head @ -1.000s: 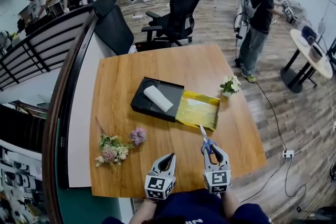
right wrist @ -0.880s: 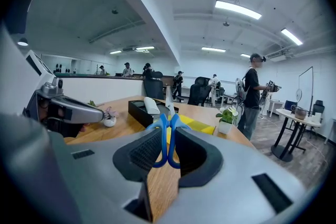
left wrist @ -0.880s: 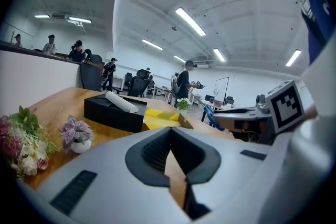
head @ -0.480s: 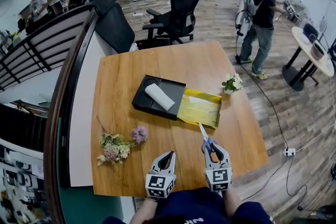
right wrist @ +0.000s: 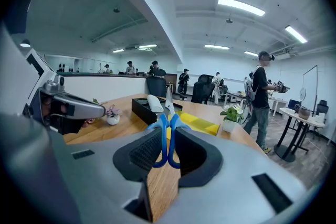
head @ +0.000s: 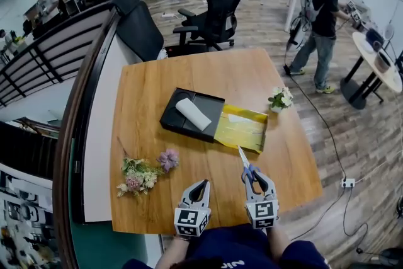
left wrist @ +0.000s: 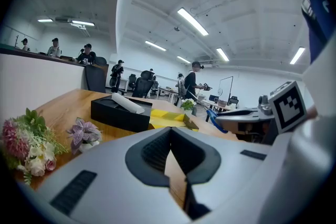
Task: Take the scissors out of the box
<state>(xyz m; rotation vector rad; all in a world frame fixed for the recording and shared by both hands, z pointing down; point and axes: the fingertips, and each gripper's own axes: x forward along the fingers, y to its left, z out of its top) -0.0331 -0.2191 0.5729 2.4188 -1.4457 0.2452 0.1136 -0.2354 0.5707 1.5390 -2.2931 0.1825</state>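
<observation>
Scissors (right wrist: 167, 124) are out of the box (head: 171, 123). They sit in the right gripper (head: 253, 175), jaws set narrow and clamped on the blue handle loops, with the blades pointing ahead toward the box. The left gripper (head: 201, 185) is fully closed and empty, low over the desk (head: 189, 75) just beside the right one. The box lies mid-desk with a white roll (head: 192, 114) in it and a yellow tray (head: 240, 129) against its right side. Both grippers are near the desk's front edge, well apart from the box.

Hard to tell from the head view whether the blade tip rests on the desk or hangs just over it; it probably hangs.

Risks, as a judgement:
- The grip is on the rounded plastic loops only, so the long blades can pivot down or twist in the pads if the gripper tilts.
- If the jaws open here, the scissors land close to the front edge and could slide off toward the person.
- The tip points at the yellow tray, so a forward push could snag or shove it.
- The flower bunch (head: 139, 176) and small plant (head: 279, 99) are well clear, so the risk there is low.
</observation>
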